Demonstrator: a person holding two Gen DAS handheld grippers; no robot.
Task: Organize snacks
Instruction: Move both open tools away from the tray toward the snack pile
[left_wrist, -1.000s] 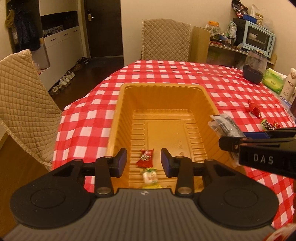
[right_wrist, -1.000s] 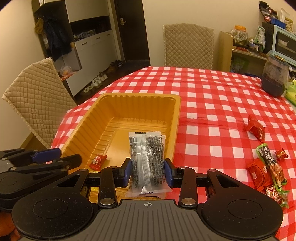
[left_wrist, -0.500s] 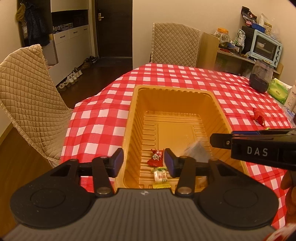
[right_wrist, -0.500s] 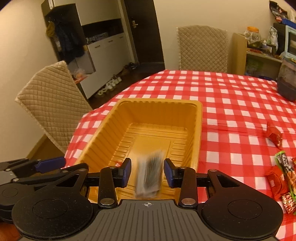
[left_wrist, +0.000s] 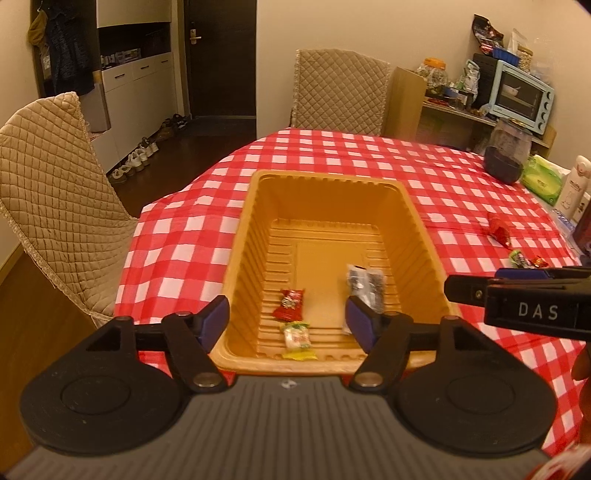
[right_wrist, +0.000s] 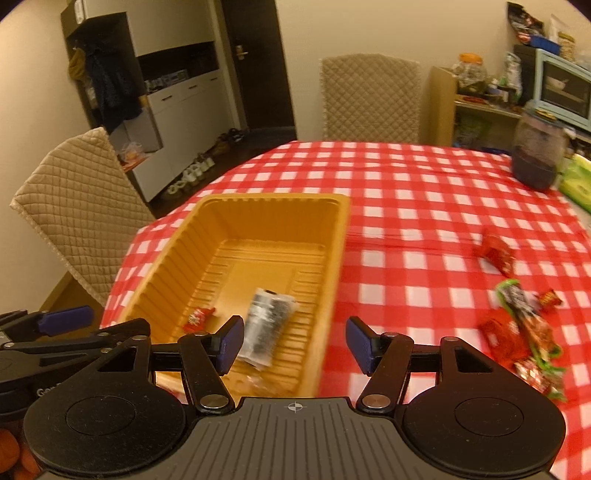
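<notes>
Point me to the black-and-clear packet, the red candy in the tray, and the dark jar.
black-and-clear packet (right_wrist: 269, 325): right wrist view, middle of the wrapper.
red candy (left_wrist: 290, 304): left wrist view, centre of the wrapper.
dark jar (right_wrist: 537, 147): right wrist view, middle of its body.

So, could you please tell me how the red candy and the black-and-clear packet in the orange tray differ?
The red candy is small and opaque with twisted ends; the black-and-clear packet is longer, flat and partly see-through. The red candy lies left of the tray's middle in the left wrist view, the black-and-clear packet toward its right wall. Both lie loose on the floor of the orange tray, held by neither hand-held gripper.
</notes>
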